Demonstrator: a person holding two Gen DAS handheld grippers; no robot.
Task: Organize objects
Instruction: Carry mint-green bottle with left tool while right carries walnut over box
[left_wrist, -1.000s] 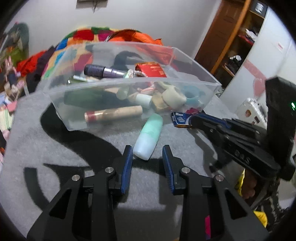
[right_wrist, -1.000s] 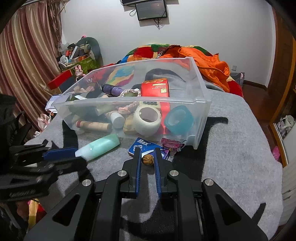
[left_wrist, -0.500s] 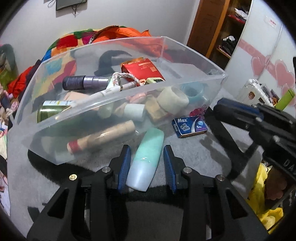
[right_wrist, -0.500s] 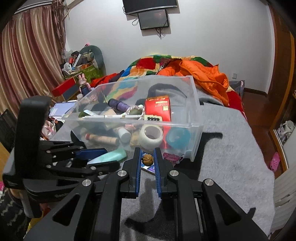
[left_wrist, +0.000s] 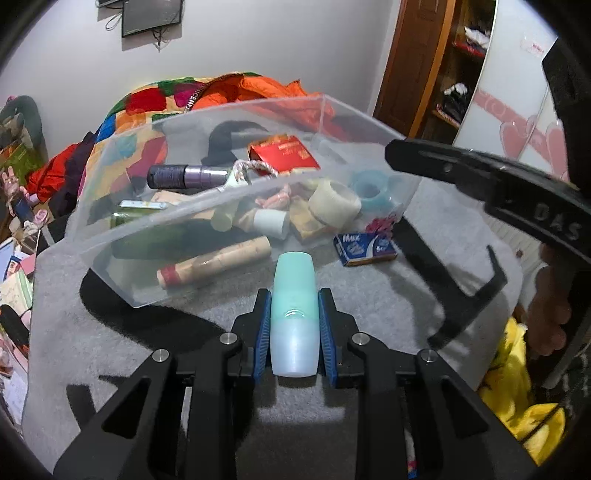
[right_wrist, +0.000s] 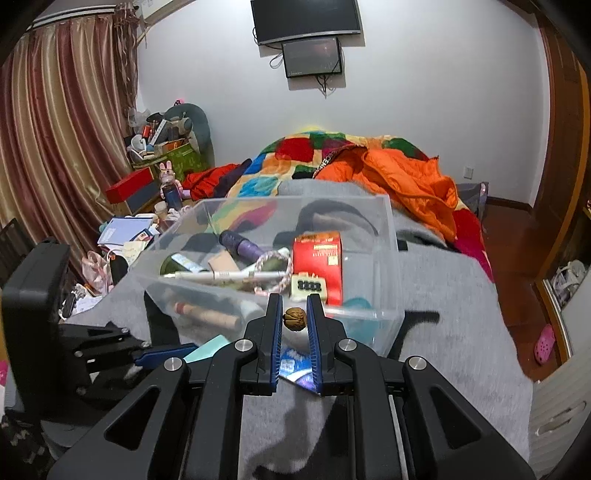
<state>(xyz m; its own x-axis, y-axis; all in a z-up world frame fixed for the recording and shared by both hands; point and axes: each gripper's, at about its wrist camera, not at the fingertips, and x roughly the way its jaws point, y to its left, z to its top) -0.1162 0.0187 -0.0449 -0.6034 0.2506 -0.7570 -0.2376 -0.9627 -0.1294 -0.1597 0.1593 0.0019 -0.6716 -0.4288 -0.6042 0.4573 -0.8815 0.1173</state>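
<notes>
Already mostly binned (left_wrist: 236, 206); walnut (right_wrist: 294, 319) clenched in right hand-held gripper (right_wrist: 294, 325), left hand-held gripper (left_wrist: 294, 328) closing on mint bottle (left_wrist: 293, 314); blue packet (left_wrist: 365, 247) left outside.

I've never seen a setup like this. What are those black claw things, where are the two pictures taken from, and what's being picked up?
No robot here: a person holds a two-fingered gripper in each hand, with a wide-angle camera on each looking along its fingers. In the left camera's picture, the left gripper is closing on a mint-green bottle, its blue pads against the bottle's sides. In the right camera's picture, the right gripper pinches a walnut. Ahead, on a grey blanket, stands a clear plastic bin filled with small household items. A small blue box lies on the blanket beside the bin.
</notes>
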